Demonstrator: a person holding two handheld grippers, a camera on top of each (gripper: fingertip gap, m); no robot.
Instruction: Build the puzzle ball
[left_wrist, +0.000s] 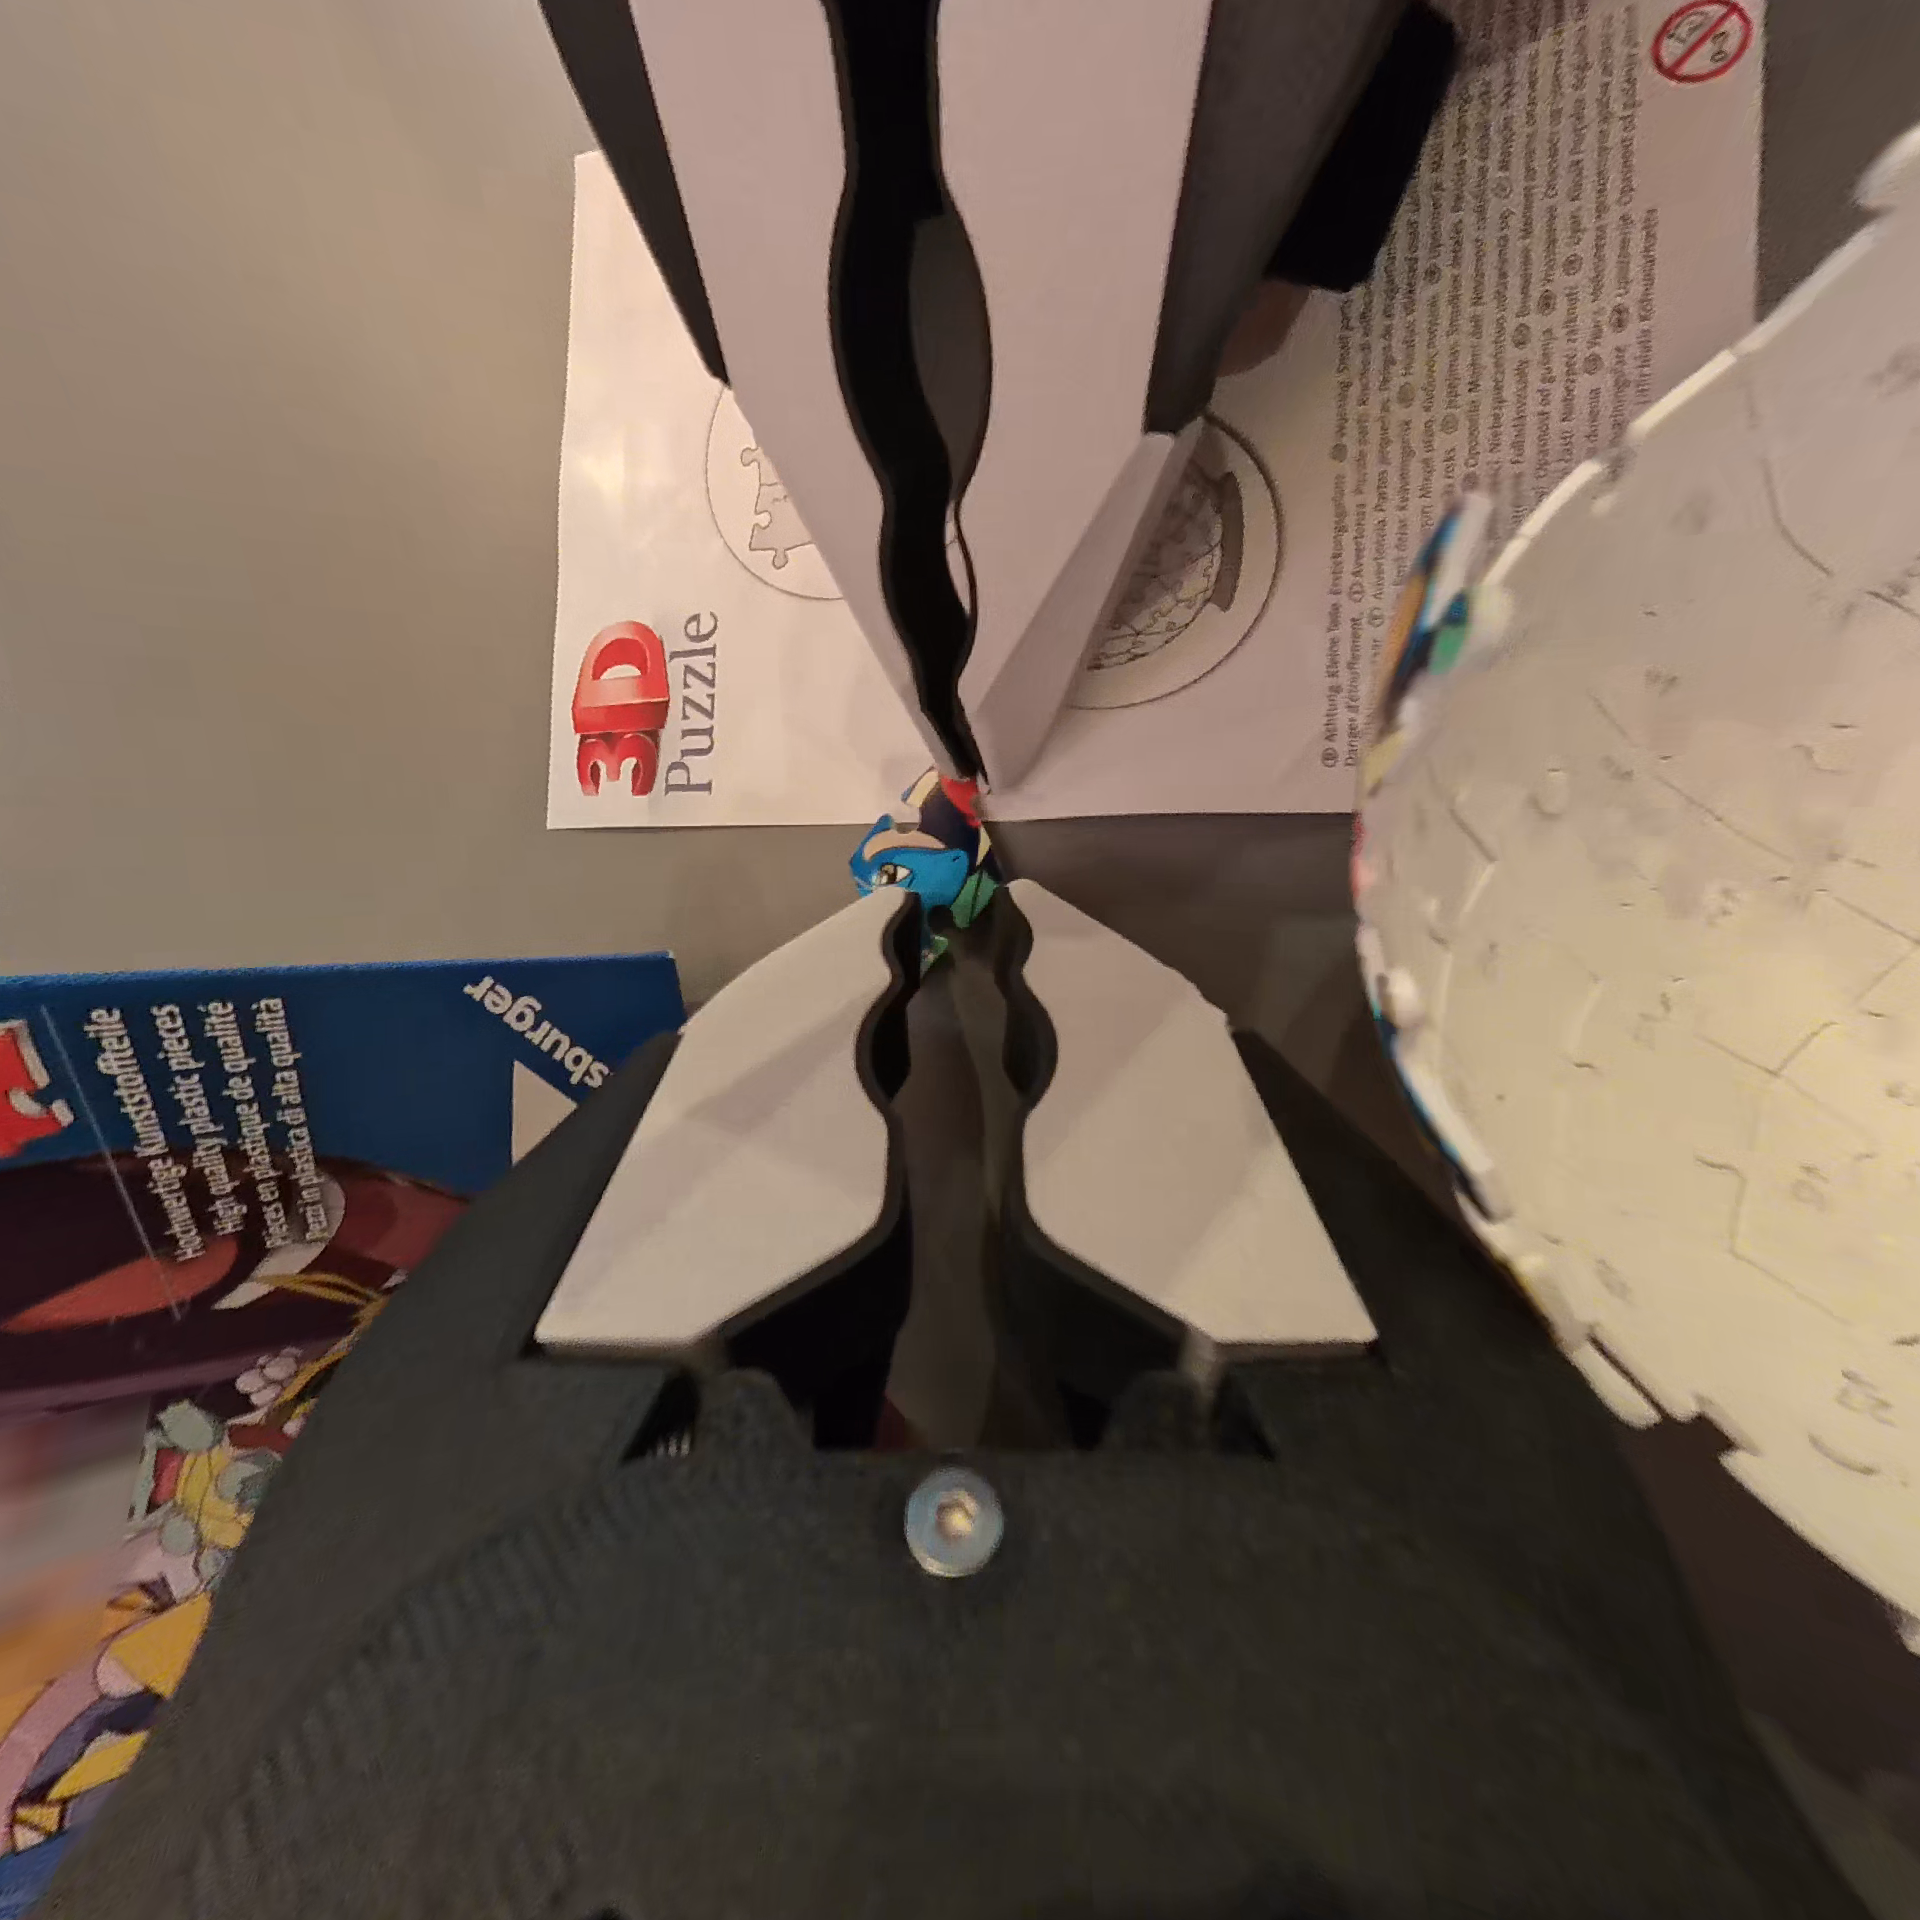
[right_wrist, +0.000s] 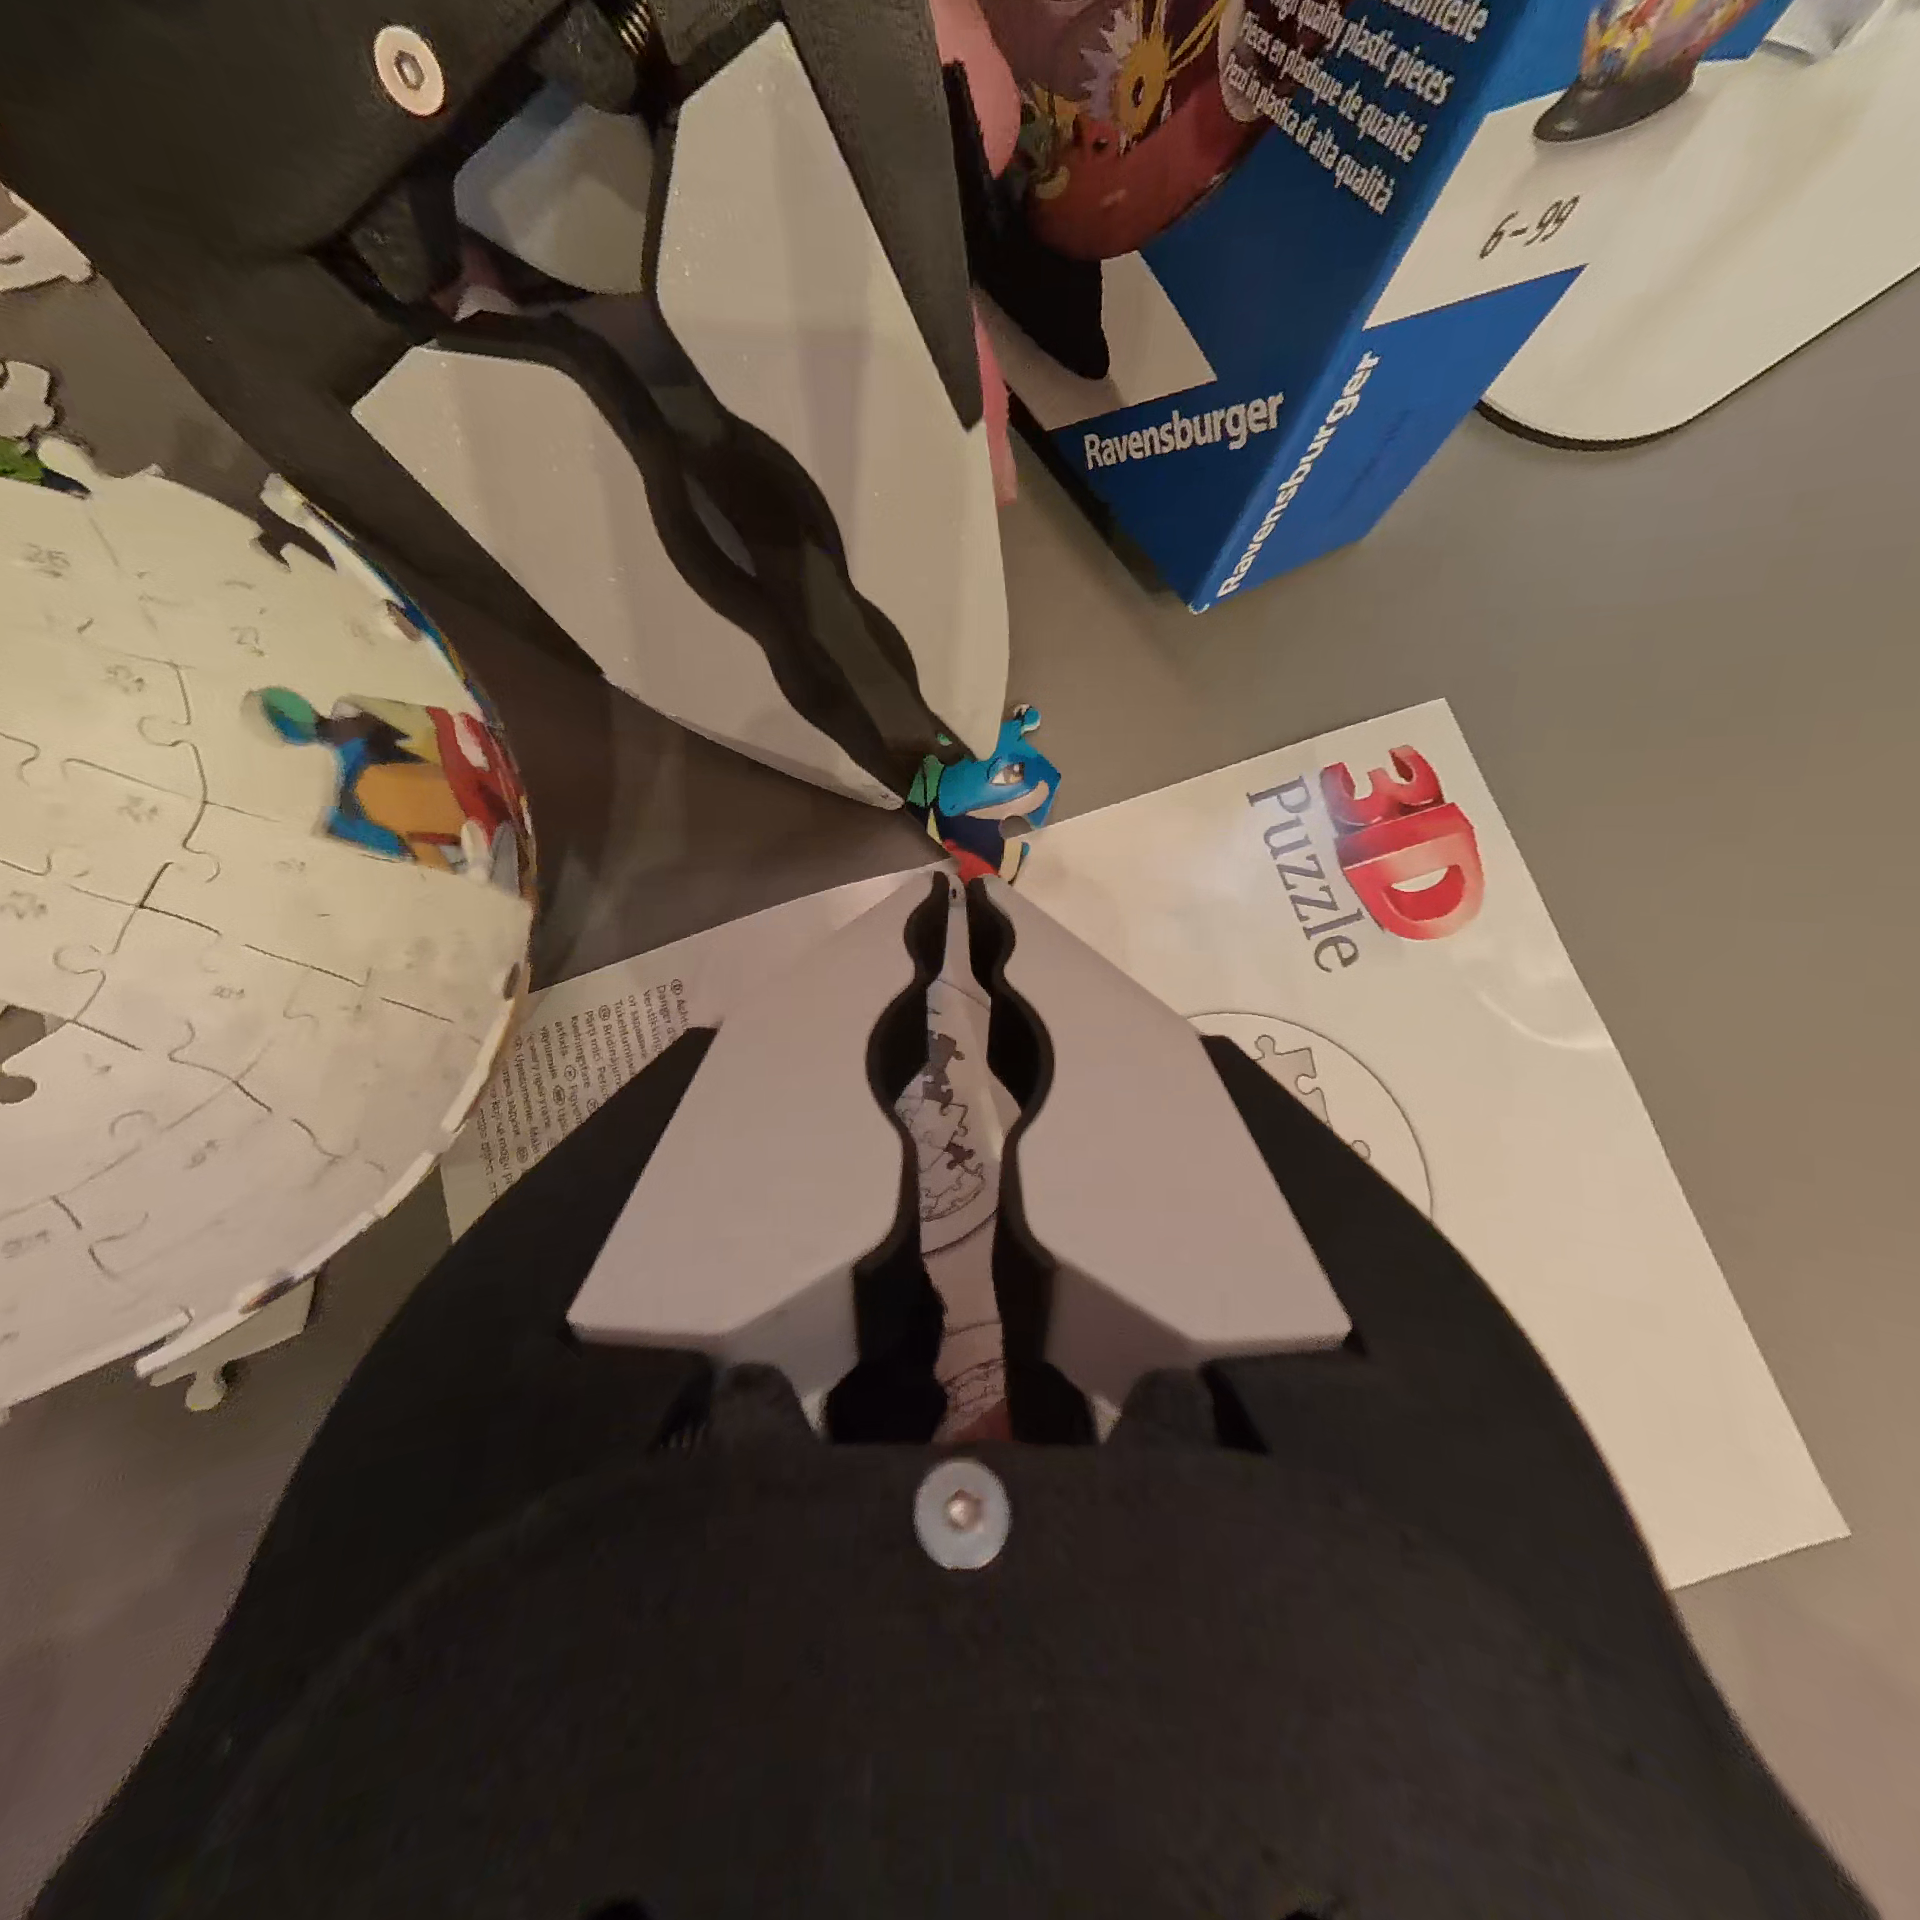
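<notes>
A small puzzle piece (left_wrist: 920, 854), blue with red and green, hangs above the grey table between both grippers. My left gripper (left_wrist: 951, 920) is shut on its near edge. My right gripper (left_wrist: 966, 771) comes in from the opposite side, shut on the far edge. In the right wrist view the piece (right_wrist: 992, 800) sits just past my right gripper (right_wrist: 961, 883), with the left gripper (right_wrist: 935, 781) reaching in from the upper left. The part-built puzzle ball (left_wrist: 1662, 935), white inside showing, lies at the right; in the right wrist view it (right_wrist: 208, 935) lies at the left.
A white instruction sheet (right_wrist: 1507, 1143) lies flat under the grippers and also shows in the left wrist view (left_wrist: 644, 520). The blue puzzle box (right_wrist: 1299, 364) stands behind it; it (left_wrist: 260, 1195) is at lower left. A white mat (right_wrist: 1714, 260) is at far right. Loose pieces (right_wrist: 26, 416) lie at the left edge. Left and right tips are no more than a few centimetres apart.
</notes>
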